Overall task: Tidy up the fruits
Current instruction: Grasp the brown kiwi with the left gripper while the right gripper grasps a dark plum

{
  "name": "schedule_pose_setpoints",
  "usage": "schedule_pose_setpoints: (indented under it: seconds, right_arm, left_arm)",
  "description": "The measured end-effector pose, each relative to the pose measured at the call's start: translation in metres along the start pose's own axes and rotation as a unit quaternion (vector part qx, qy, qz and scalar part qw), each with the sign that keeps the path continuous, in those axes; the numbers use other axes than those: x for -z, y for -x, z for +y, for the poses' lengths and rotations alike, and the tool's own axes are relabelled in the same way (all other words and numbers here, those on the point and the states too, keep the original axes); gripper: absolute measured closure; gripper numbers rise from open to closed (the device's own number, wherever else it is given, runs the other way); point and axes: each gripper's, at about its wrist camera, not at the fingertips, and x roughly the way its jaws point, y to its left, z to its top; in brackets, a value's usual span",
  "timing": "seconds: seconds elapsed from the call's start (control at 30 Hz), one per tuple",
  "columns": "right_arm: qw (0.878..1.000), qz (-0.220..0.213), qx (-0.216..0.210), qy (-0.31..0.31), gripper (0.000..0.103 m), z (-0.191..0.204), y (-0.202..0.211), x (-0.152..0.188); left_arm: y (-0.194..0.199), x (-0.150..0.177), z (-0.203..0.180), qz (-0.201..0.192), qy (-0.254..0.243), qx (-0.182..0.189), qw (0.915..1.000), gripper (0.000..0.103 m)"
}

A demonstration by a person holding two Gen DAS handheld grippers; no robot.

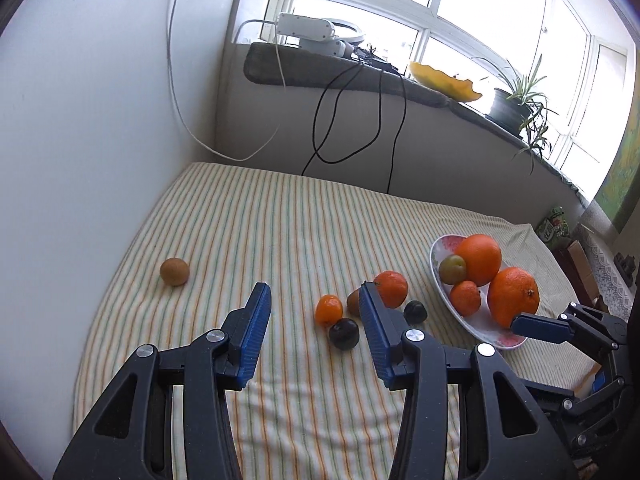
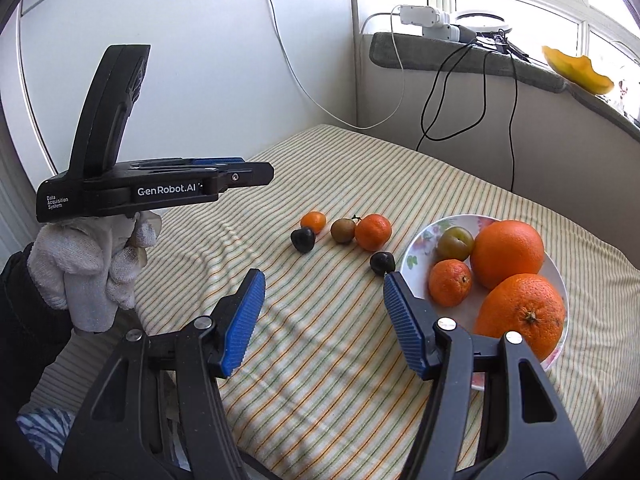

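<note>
Both tongs, left tongs [image 1: 314, 302] and right tongs [image 2: 324, 290], hang spread and empty over loose plums and tangerines beside the plate [image 2: 416, 252]; round fruit could roll off the soft striped cloth [image 1: 280, 216].

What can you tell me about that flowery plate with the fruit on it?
The plate is a shallow, round white dish, glossy like ceramic, with pink and green flowers printed round its rim. It lies flat on the striped cloth, towards the right. It holds two large oranges, one mandarin and a greenish plum, crowded together and touching. A dark plum lies on the cloth just outside its left edge. From the right wrist view, the right gripper partly hides its near rim.
</note>
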Motion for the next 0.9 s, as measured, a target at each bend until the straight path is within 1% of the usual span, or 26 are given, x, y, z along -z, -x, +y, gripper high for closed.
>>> schedule_pose_setpoints:
  seconds: [0.2,0.37,0.43,0.5,0.57,0.77,0.9]
  right_arm:
    - [1.000,0.010,-0.026,-0.003,0.039,0.006,-0.019,-0.009]
    - [0.999,0.018,-0.037,-0.008,0.039,0.010,-0.036,-0.015]
    - [0.999,0.022,-0.039,-0.011,0.039,0.009,-0.043,-0.017]
    - [0.998,0.026,-0.046,-0.015,0.045,0.010,-0.050,-0.018]
    - [0.998,0.031,-0.046,-0.017,0.046,0.011,-0.057,-0.019]
    - [0.998,0.046,-0.045,-0.023,0.058,0.011,-0.080,-0.019]
    - [0.997,0.054,-0.041,-0.027,0.058,0.010,-0.094,-0.019]
  left_arm:
    - [0.001,0.014,0.041,0.011,0.040,-0.039,0.9984,0.059]
    - [-0.009,0.017,0.056,0.021,0.040,-0.073,0.9963,0.059]
    - [-0.014,0.015,0.058,0.022,0.036,-0.086,0.9953,0.061]
    - [-0.020,0.012,0.060,0.025,0.034,-0.093,0.9948,0.063]
    - [-0.028,0.009,0.063,0.029,0.034,-0.100,0.9940,0.063]
    - [-0.051,0.001,0.069,0.045,0.033,-0.112,0.9921,0.069]
    - [-0.063,-0.004,0.071,0.050,0.031,-0.118,0.9913,0.069]
